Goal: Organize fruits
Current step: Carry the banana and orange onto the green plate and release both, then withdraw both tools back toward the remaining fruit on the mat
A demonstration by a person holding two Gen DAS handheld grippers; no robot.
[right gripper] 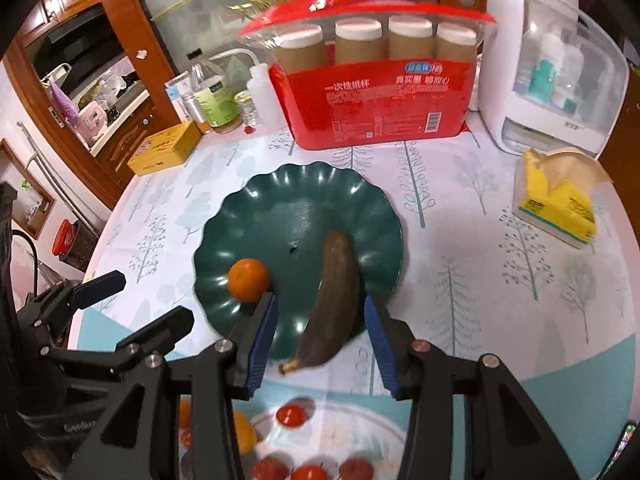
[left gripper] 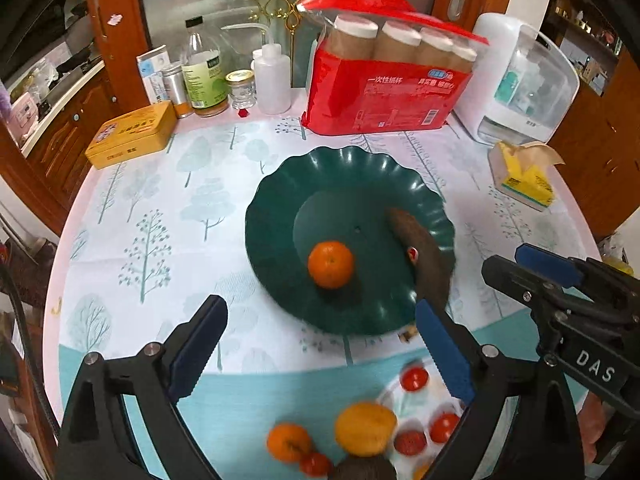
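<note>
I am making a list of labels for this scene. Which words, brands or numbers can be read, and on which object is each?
"DAS": on the right tool's body.
"一次性纸杯": on the red paper-cup pack.
Blue badge, small print and barcode digits on that pack: too blurred.
Yellow tin, green-label bottle, tissue pack: print unreadable.

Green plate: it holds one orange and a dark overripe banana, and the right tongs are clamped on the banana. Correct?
Not quite. The green plate does hold the orange and the banana, but the right tongs are not clamped on it. The right wrist view shows both pads clear of the banana, with gaps on either side.
</note>
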